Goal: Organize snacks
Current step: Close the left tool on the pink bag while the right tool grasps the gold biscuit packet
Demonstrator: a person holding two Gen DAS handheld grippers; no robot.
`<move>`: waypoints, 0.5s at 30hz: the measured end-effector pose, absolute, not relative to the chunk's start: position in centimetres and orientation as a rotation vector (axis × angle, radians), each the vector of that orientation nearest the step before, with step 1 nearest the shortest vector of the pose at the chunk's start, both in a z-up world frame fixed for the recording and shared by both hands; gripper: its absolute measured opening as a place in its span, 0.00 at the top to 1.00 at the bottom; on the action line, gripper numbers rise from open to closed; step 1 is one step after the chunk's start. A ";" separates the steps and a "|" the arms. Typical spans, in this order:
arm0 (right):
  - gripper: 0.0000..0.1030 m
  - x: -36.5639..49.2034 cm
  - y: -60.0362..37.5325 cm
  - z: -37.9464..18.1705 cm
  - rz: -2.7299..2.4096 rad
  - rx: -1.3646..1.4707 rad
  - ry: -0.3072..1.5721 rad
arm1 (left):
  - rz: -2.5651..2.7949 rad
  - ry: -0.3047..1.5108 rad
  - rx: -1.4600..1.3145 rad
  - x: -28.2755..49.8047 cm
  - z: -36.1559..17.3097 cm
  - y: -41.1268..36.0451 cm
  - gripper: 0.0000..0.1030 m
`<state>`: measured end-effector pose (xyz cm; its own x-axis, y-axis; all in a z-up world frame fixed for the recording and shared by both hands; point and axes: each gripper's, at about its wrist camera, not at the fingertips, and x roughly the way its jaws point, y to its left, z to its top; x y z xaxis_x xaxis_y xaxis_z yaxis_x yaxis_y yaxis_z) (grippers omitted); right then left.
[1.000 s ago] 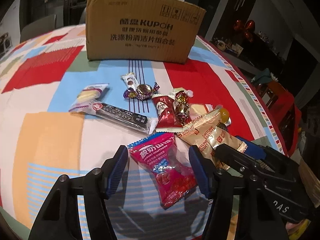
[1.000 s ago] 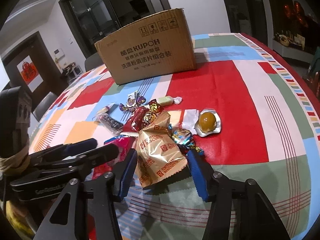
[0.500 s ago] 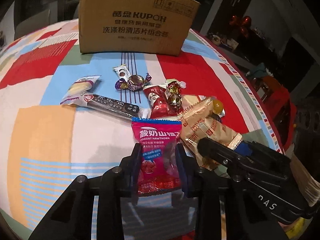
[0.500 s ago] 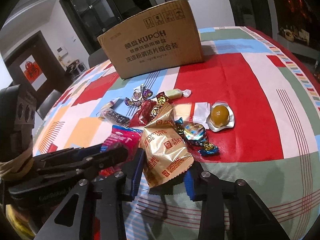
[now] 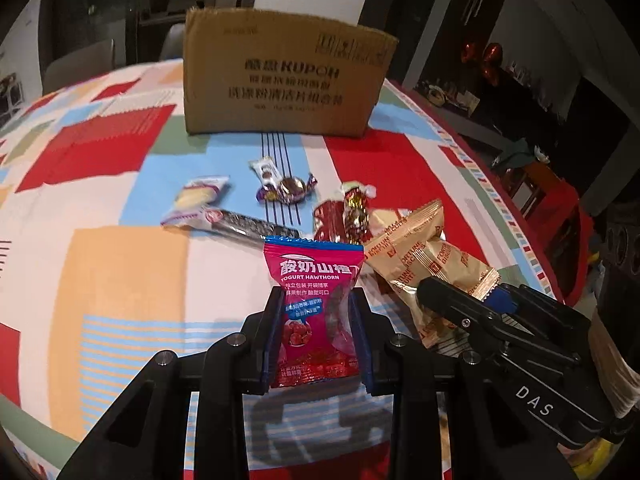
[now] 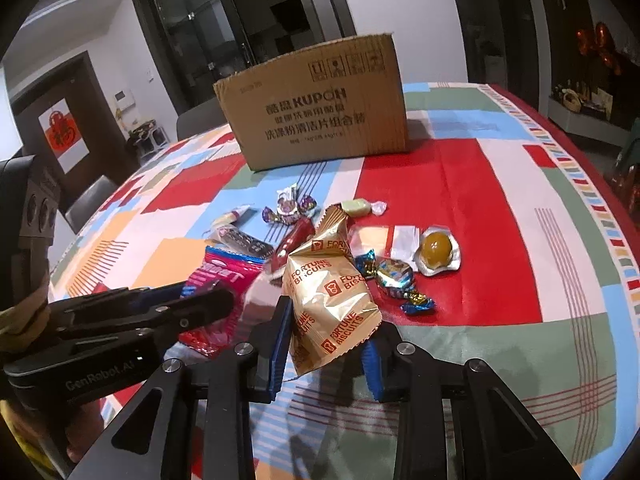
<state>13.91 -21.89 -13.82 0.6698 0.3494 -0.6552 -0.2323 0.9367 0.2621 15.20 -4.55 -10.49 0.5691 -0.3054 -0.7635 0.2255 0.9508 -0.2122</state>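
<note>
The left gripper (image 5: pixel 316 336) is clamped on a magenta foil packet of yogurt hawthorn candy (image 5: pixel 314 300), its blue pads pressing the packet's two long edges low in the centre of the left wrist frame, the packet standing upright with its printed top pointing up the picture. The right gripper (image 6: pixel 326 344) is likewise closed on a crinkled gold foil bag of fortune biscuits (image 6: pixel 328 292), held near the bag's lower end in the lower centre of the right wrist frame, its long axis leaning toward the upper left. Both packets look lifted clear of the patchwork red, blue and orange tablecloth (image 5: pixel 120 264), though the underside of each is hidden. The relation that matters for the coming move is that the brown corrugated cardboard box (image 5: pixel 284 76) stands straight ahead of both grippers, at the top centre of each frame, well apart from them, with the scatter of remaining wrapped sweets (image 5: pixel 286 190) lying between. Its open top faces away, so only its printed front wall shows and its inside cannot be seen. In my judgement each hand must carry its packet forward over the sweets and above that wall; neither hand seems clearly nearer.
</note>
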 end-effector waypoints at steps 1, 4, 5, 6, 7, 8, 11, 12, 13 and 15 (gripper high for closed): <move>0.68 13.8 -21.9 -13.5 0.329 0.162 0.762 | -0.313 0.903 -0.097 15.1 -10.1 -4.4 0.69; 0.68 13.5 -21.8 -12.6 0.328 0.158 0.743 | -0.312 0.880 -0.095 14.9 -9.1 -4.3 0.69; 0.68 13.3 -21.8 -12.1 0.329 0.159 0.733 | -0.314 0.872 -0.095 14.9 -8.8 -4.2 0.69; 0.68 13.3 -21.8 -11.8 0.329 0.158 0.727 | -0.316 0.860 -0.094 14.8 -8.3 -4.1 0.69; 0.68 13.2 -21.8 -11.3 0.329 0.156 0.717 | -0.316 0.852 -0.093 14.8 -8.0 -4.0 0.69; 0.68 13.2 -21.8 -10.8 0.329 0.154 0.706 | -0.317 0.843 -0.095 14.8 -7.6 -3.9 0.69; 0.68 13.3 -21.7 -9.4 0.327 0.146 0.674 | -0.320 0.809 -0.093 14.9 -6.1 -3.6 0.69; 0.68 13.4 -21.6 -9.0 0.328 0.144 0.665 | -0.318 0.796 -0.089 14.9 -5.7 -3.6 0.69; 0.68 13.6 -21.5 -8.7 0.330 0.143 0.657 | -0.317 0.779 -0.082 15.0 -5.1 -3.5 0.69; 0.68 13.9 -21.4 -7.8 0.328 0.141 0.634 | -0.311 0.748 -0.069 15.3 -4.1 -3.4 0.69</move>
<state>13.86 -21.38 -7.81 0.7562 0.3430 -0.5572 -0.2572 0.9389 0.2289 15.30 -3.41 -4.07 0.6897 -0.3024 -0.6579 0.2535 0.9520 -0.1719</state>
